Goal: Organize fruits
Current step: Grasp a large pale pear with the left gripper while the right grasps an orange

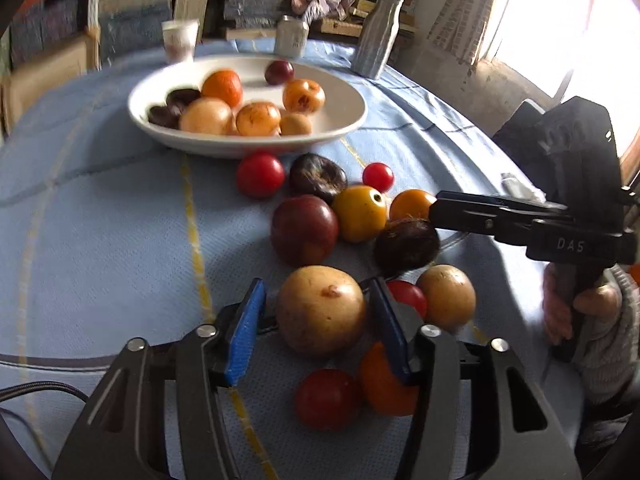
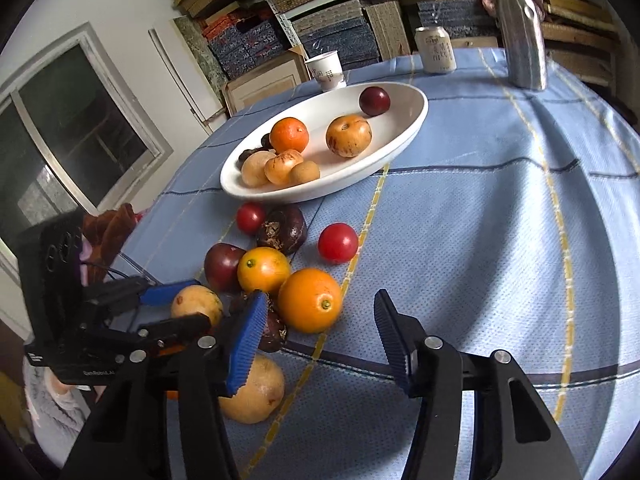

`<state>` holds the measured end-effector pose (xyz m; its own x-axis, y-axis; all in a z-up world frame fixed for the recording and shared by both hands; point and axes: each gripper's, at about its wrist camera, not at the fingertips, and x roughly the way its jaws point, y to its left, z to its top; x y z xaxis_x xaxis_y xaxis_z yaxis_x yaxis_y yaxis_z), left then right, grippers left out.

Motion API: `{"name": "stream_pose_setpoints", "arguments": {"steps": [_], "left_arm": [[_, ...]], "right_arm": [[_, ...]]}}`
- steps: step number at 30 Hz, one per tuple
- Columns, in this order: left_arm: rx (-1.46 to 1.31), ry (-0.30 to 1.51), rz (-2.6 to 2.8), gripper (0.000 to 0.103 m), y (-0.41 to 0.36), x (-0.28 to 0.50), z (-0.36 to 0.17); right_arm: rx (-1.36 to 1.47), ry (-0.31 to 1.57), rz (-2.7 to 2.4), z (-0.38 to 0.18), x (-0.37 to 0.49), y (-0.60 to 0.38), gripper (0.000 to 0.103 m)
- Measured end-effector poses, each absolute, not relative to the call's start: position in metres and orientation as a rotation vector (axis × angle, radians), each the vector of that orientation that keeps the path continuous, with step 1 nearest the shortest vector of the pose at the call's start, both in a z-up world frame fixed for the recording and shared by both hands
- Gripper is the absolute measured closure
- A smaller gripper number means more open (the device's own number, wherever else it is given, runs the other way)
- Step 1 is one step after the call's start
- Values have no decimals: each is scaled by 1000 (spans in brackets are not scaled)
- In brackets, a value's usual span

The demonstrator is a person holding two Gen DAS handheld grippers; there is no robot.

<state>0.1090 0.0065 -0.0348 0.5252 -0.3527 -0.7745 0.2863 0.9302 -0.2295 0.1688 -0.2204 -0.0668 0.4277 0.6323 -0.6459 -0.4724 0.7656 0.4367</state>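
- Fruits lie in two groups on the blue checked table [image 2: 480,208]: some in the white bowl [image 2: 404,136], the rest loose on the cloth in front of it.
- Left tool [image 1: 316,312]: fingers apart, straddling a tan round fruit [image 1: 322,310] that rests on the table; the blue pads [image 1: 246,332] sit just beside it on either side, and I cannot tell whether they touch it.
- Right tool [image 2: 320,340]: fingers spread wide with only cloth between them, just beside a large orange [image 2: 310,300].
- Loose pile: a dark red plum [image 1: 304,229], a yellow-orange fruit [image 1: 360,213], two dark brown fruits [image 1: 318,176], several small red tomatoes [image 1: 260,174] and another tan fruit [image 1: 446,296].
- In the bowl: an orange [image 2: 289,135], a speckled tan fruit [image 2: 349,136], a dark plum [image 2: 374,100] and a cluster of pale and dark fruits at its near end.
- Behind the bowl stand a paper cup [image 2: 326,69], a can [image 2: 435,49] and a silver bottle [image 2: 520,28].
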Motion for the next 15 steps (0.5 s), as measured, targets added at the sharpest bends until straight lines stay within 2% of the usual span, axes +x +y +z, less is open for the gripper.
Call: {"name": "stream_pose_setpoints", "arguments": {"steps": [5, 7, 8, 10, 15], "left_arm": [[-76, 946, -413, 41, 1, 112, -36], [-78, 942, -430, 46, 0, 111, -36], [-87, 939, -433, 49, 1, 111, -36], [-104, 928, -430, 61, 4, 110, -34], [-114, 921, -401, 61, 7, 107, -33]], "right_arm": [[315, 947, 770, -75, 176, -222, 52], [375, 973, 801, -79, 180, -225, 59], [393, 990, 803, -82, 182, -226, 69], [425, 1014, 810, -86, 184, -228, 69], [378, 998, 804, -81, 182, -221, 68]]}}
